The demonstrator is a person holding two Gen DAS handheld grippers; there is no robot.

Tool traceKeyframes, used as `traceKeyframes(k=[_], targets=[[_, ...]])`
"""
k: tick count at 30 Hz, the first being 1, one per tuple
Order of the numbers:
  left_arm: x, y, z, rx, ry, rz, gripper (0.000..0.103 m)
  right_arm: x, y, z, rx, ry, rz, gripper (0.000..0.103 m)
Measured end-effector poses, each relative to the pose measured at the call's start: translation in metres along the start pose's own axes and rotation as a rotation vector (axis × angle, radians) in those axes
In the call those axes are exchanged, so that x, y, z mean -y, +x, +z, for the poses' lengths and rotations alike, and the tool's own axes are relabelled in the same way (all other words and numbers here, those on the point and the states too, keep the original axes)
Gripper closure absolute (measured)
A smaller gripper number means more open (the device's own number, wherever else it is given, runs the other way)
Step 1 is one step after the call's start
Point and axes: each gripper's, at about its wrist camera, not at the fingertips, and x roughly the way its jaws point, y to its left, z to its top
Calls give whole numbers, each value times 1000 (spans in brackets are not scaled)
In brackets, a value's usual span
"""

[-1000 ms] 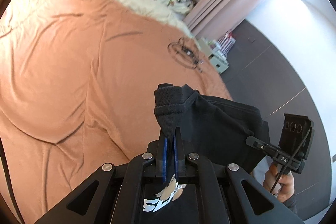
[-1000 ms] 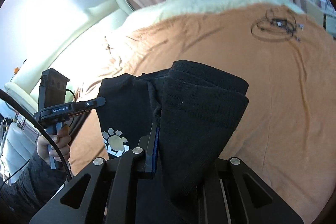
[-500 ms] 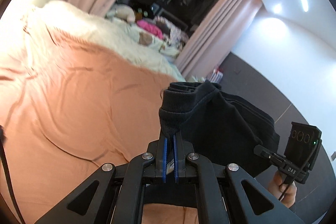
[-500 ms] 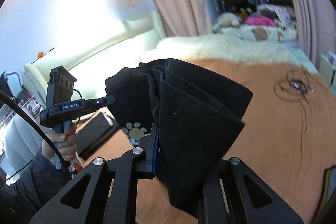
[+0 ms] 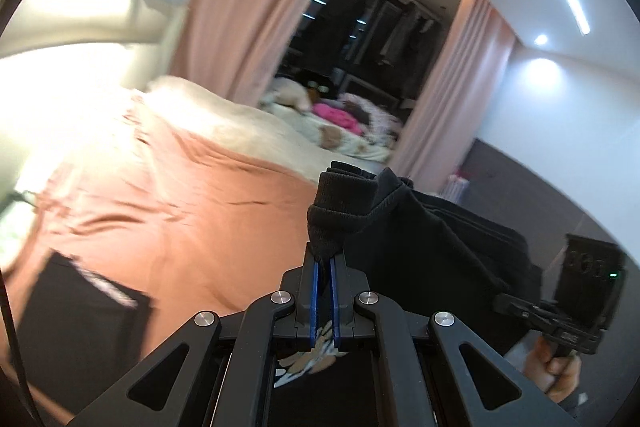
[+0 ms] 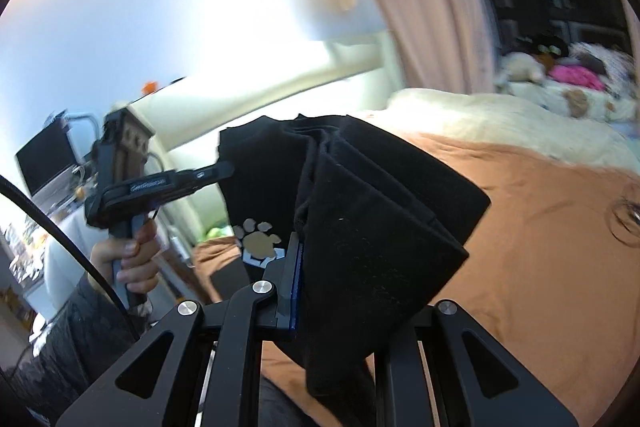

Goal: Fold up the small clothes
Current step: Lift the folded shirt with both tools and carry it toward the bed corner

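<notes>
Hanging between the two tools, the black garment [image 5: 432, 235] is now clear of the bed [image 5: 192, 211], where a second ago it was only just off the orange cover. The left gripper [image 5: 325, 259] is pinched narrow on a ribbed cuff or hem bunched at its tips, and the right gripper [image 6: 316, 267] is clamped on a thick folded edge that drapes over its far finger and hides it. Both views have swung up from the bedspread towards the pink curtains [image 5: 248, 7] and the dark window, so the pair has risen and tilted together without changing its hold. The paw-print logo [image 6: 258, 239] faces the right wrist camera, below the stretched top edge. This reads as a lift to let the cloth hang straight before it is laid down again for a fold; no fold looks made yet. Another dark item [image 5: 80, 311] lies near the bed's near left corner.
</notes>
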Motion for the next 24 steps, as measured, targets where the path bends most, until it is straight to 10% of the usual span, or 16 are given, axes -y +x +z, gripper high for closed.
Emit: traceKeyframes(k=[9,24], targets=[[-82,-72,5,62,16,182,99,-80,72,-11,-36,-77,153,93],[-209,-155,-7,142,-95,400,99,-68,165,0,-143,-81,310,93]])
